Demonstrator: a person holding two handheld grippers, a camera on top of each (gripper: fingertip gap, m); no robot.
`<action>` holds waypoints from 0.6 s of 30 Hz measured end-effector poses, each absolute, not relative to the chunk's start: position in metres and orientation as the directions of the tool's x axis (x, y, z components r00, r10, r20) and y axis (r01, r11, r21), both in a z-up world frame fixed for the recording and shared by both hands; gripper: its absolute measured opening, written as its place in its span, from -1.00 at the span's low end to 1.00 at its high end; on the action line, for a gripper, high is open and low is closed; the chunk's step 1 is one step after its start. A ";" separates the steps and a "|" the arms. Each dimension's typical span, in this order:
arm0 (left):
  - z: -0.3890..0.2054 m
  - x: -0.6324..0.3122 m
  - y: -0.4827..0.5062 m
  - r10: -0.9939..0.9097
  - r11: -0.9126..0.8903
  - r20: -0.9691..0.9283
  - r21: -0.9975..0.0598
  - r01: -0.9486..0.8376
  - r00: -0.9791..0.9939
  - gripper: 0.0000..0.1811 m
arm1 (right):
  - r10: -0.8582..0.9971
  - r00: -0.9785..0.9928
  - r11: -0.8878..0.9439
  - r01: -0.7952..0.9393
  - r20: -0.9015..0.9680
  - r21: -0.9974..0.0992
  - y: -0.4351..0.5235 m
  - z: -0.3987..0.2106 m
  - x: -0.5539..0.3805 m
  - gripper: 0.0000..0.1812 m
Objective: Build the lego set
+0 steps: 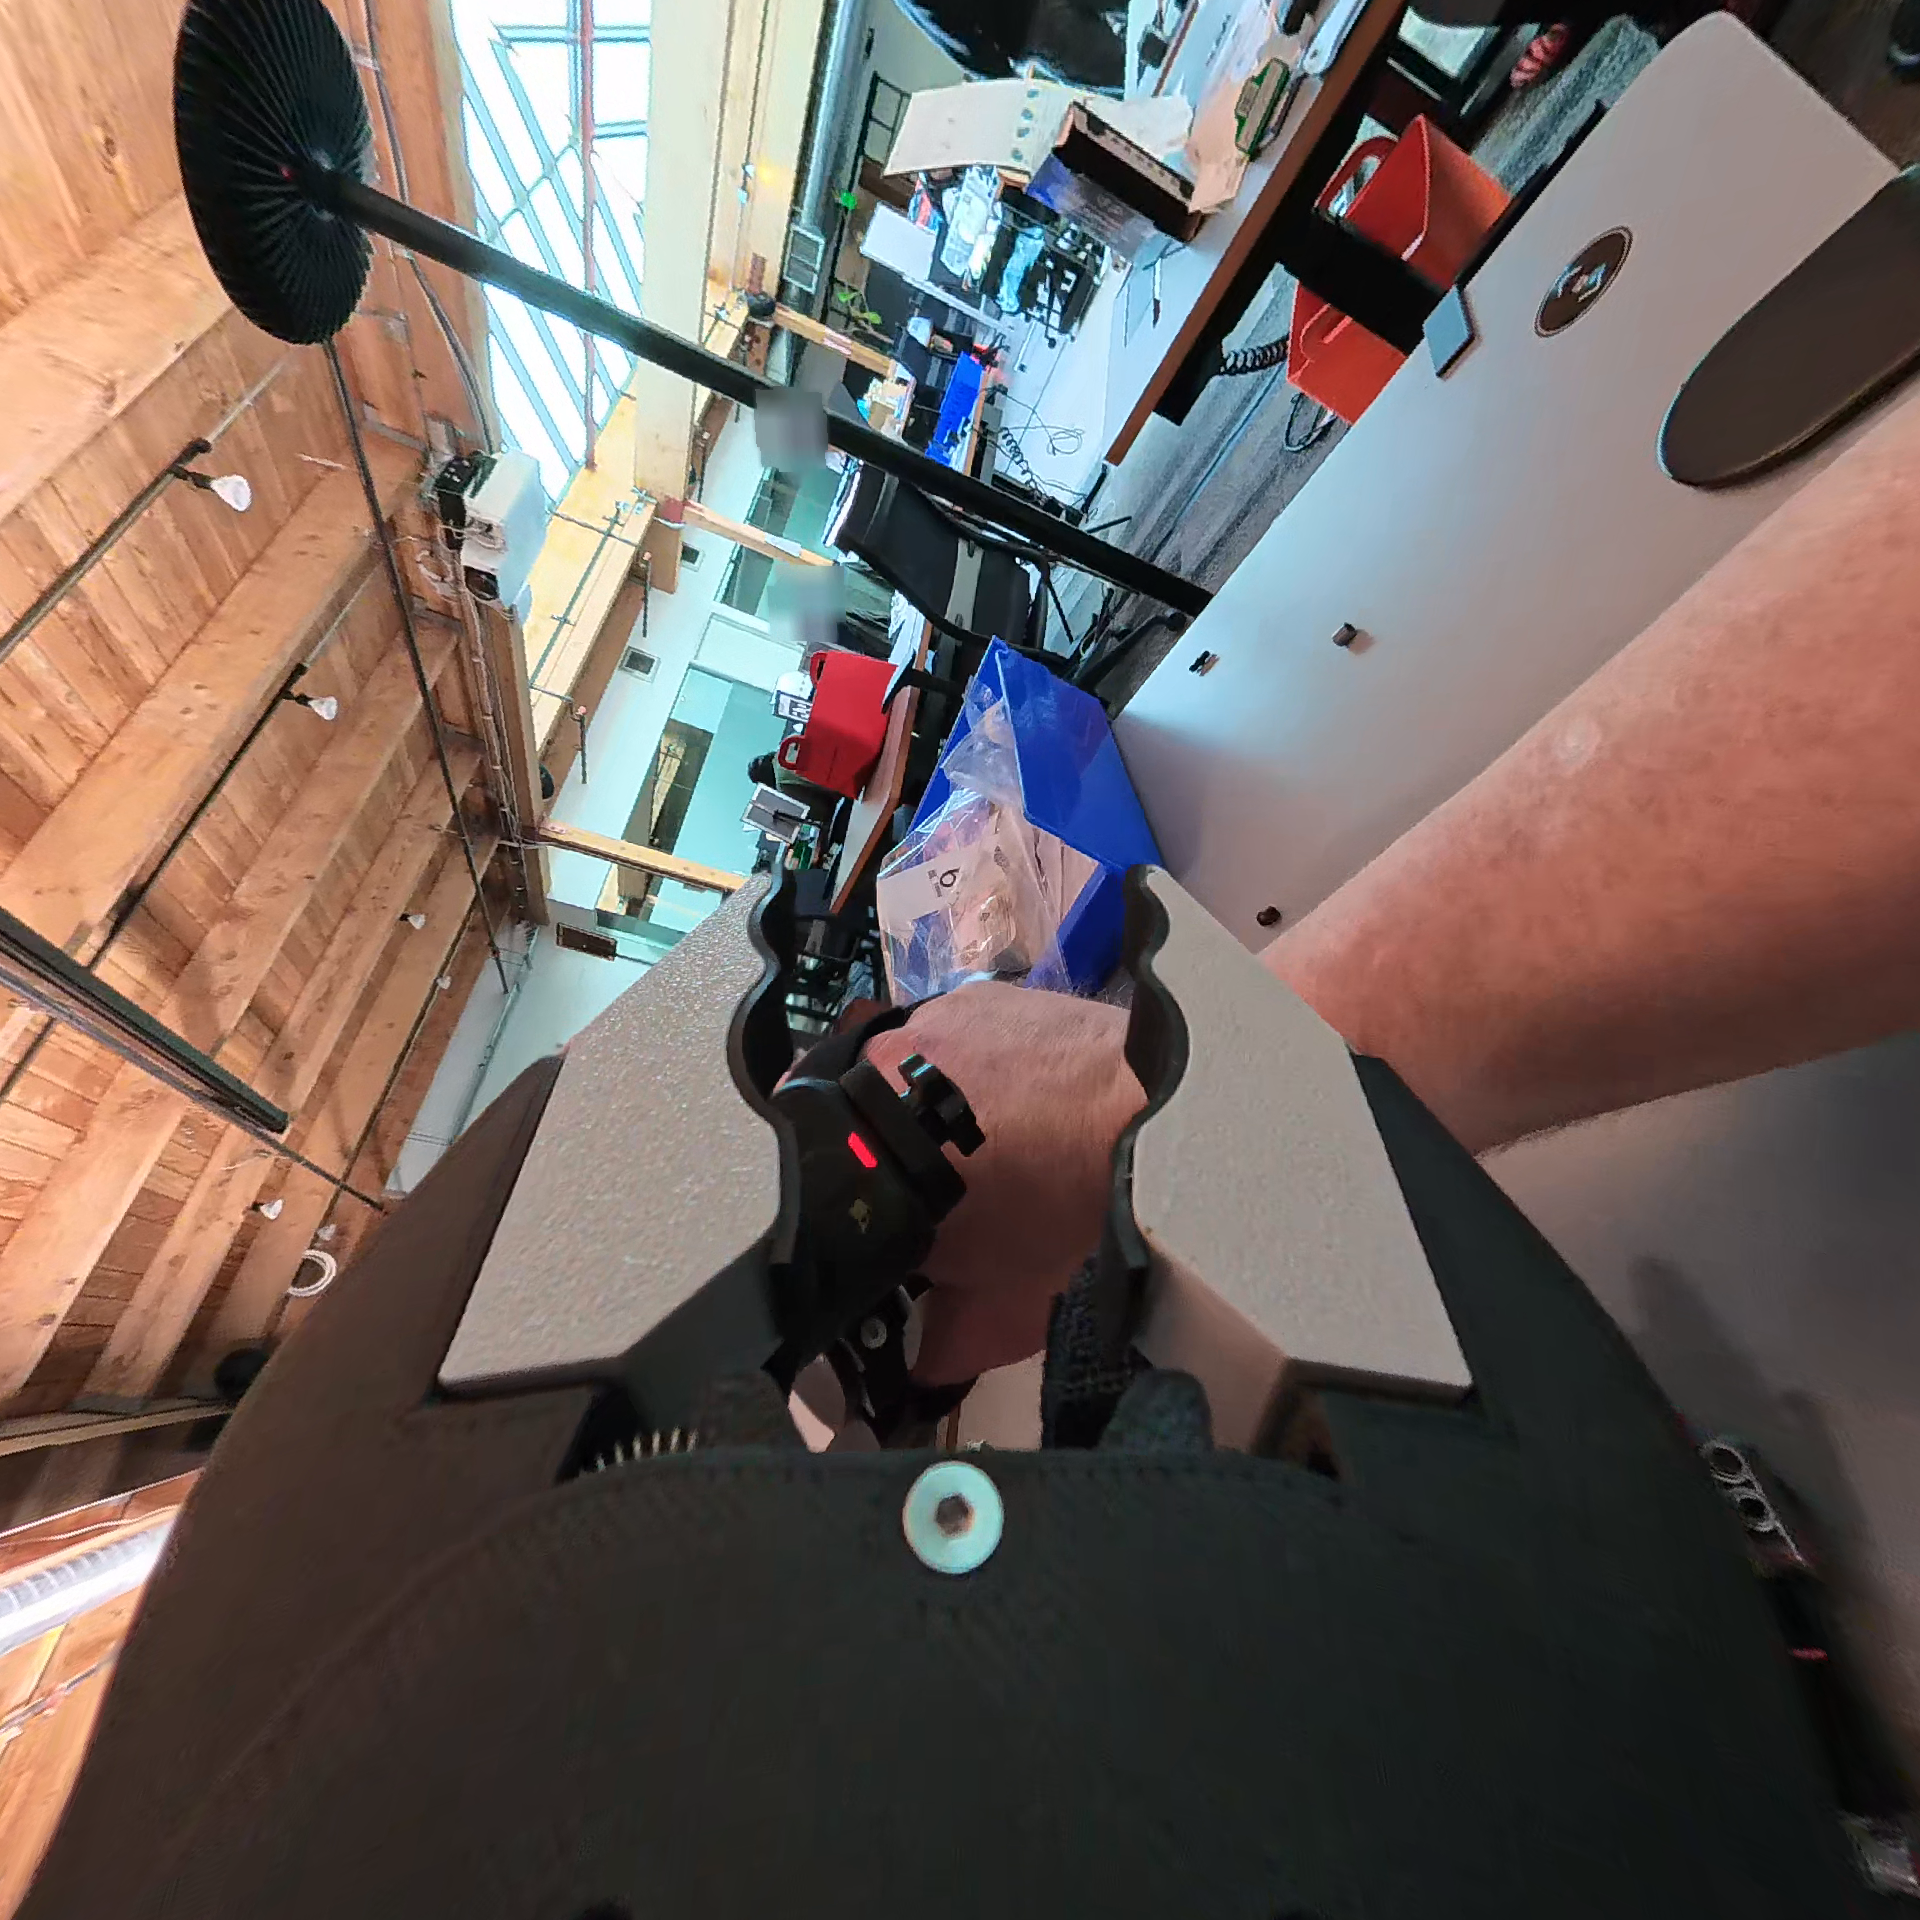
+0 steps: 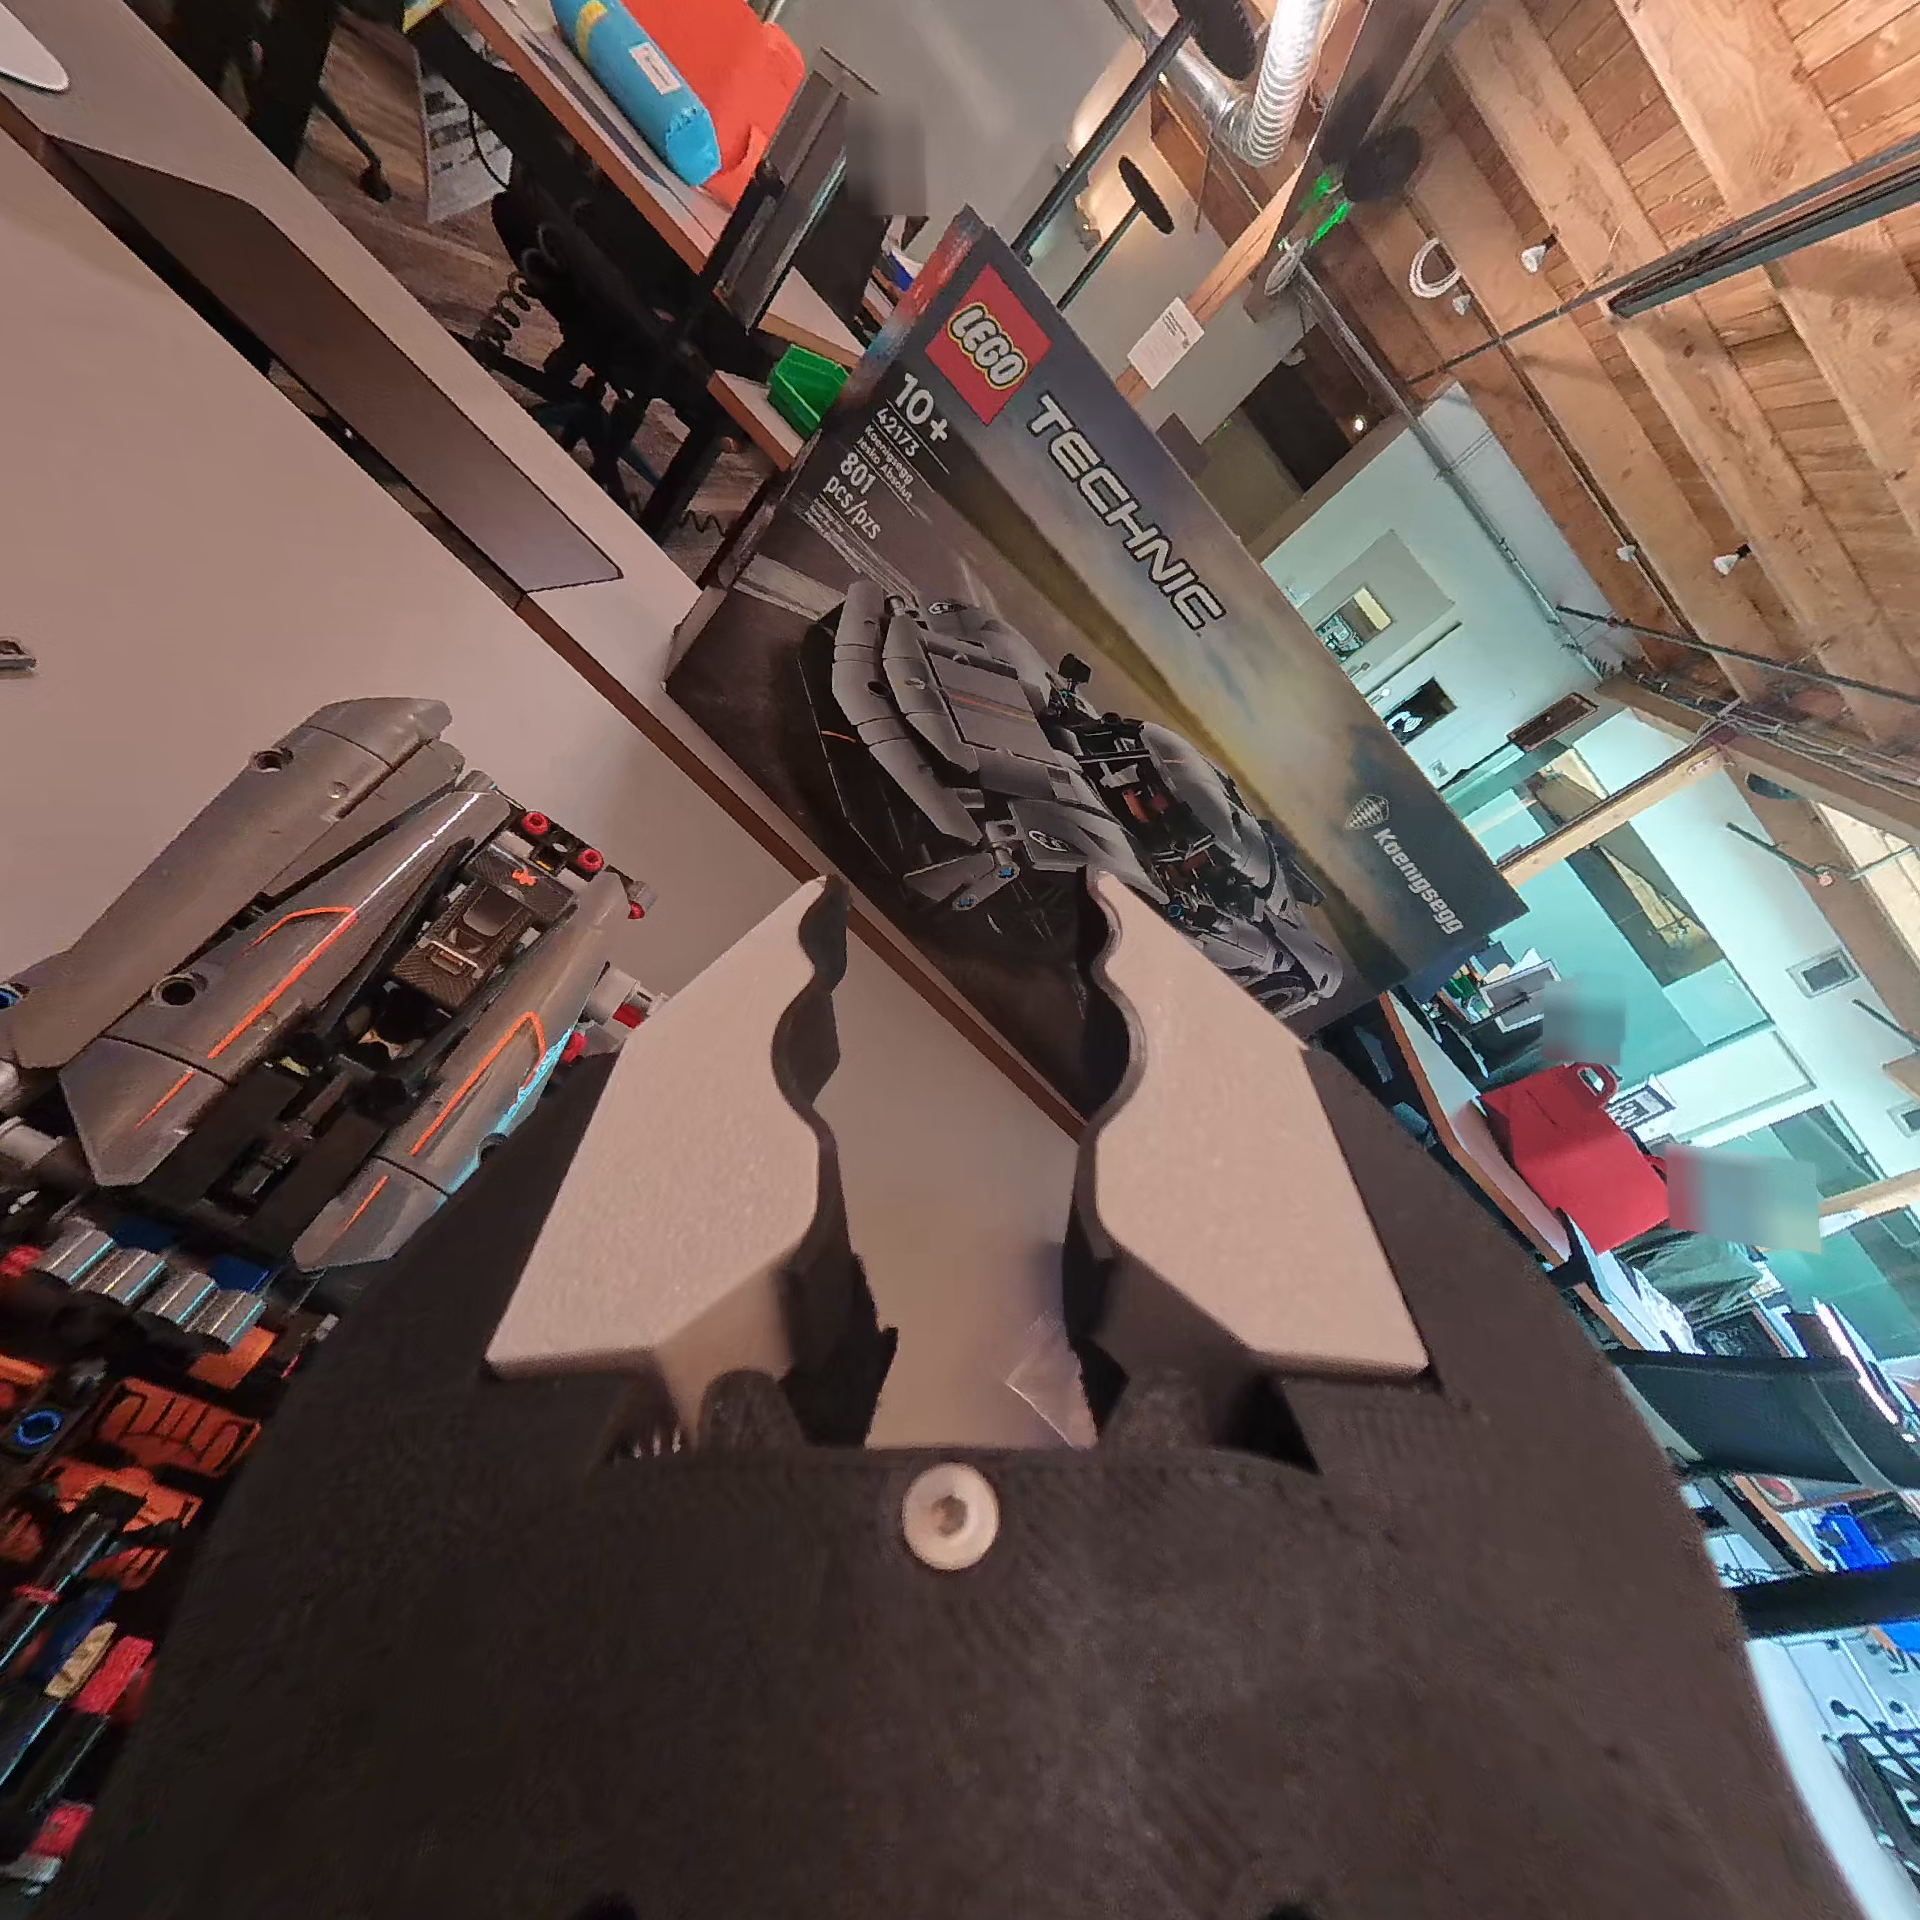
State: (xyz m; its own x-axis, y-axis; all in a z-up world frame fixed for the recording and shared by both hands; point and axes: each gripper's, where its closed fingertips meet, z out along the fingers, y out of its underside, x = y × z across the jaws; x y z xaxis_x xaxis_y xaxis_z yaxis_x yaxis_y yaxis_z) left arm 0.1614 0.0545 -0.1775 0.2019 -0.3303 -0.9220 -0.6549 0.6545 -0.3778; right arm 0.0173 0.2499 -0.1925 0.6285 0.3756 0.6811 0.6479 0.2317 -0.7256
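A partly built grey Lego car [image 2: 281, 987] with orange stripes lies on the white table [image 2: 208, 520] at the left of the right wrist view. The set's box [image 2: 1091, 675] stands upright behind it at the table's edge. My right gripper [image 2: 961, 888] is open and empty, tilted, to the right of the car and apart from it. My left gripper [image 1: 956, 883] is open and empty. Beyond its fingers a hand [image 1: 1039, 1143] holds a black handle [image 1: 862, 1174] with a red light. A blue bin [image 1: 1060, 769] with clear bags of parts [image 1: 987, 810] stands farther off.
A forearm [image 1: 1610, 831] crosses the right of the left wrist view above the white table [image 1: 1455, 582]. A dark round pad [image 1: 1808, 343] lies on that table. Blurred orange, black and blue parts [image 2: 104, 1455] sit below the car. A scrap of clear plastic [image 2: 1039, 1366] clings near the right finger's base. There is about 25 cm between the tips of the two grippers.
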 end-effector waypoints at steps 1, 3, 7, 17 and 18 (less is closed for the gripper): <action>-0.178 0.161 0.056 -0.327 0.646 -0.923 -0.377 -0.664 0.205 -0.30 | 0.374 0.627 0.235 0.649 0.684 -0.723 0.249 -0.192 0.016 -0.52; -0.178 0.160 0.060 -0.319 0.628 -0.924 -0.373 -0.683 0.211 -0.29 | 0.371 0.624 0.240 0.651 0.688 -0.720 0.248 -0.192 0.015 -0.52; -0.181 0.157 0.068 -0.326 0.589 -0.922 -0.371 -0.718 0.209 -0.29 | 0.373 0.620 0.221 0.663 0.690 -0.715 0.249 -0.194 0.017 -0.50; -0.144 0.157 0.028 -0.235 0.737 -0.931 -0.358 -0.573 0.279 -0.50 | 0.374 0.641 0.234 0.635 0.671 -0.736 0.248 -0.189 0.019 -0.51; -0.142 0.154 0.028 -0.233 0.739 -0.931 -0.357 -0.572 0.280 -0.52 | 0.374 0.642 0.234 0.633 0.669 -0.738 0.249 -0.189 0.019 -0.51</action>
State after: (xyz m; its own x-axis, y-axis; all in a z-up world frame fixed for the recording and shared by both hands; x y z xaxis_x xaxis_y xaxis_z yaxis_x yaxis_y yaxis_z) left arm 0.1544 0.0280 -0.1422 0.2803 -0.2335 -0.9311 -0.5716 0.7387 -0.3573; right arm 0.0194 0.2486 -0.1889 0.6421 0.3738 0.6693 0.6332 0.2336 -0.7379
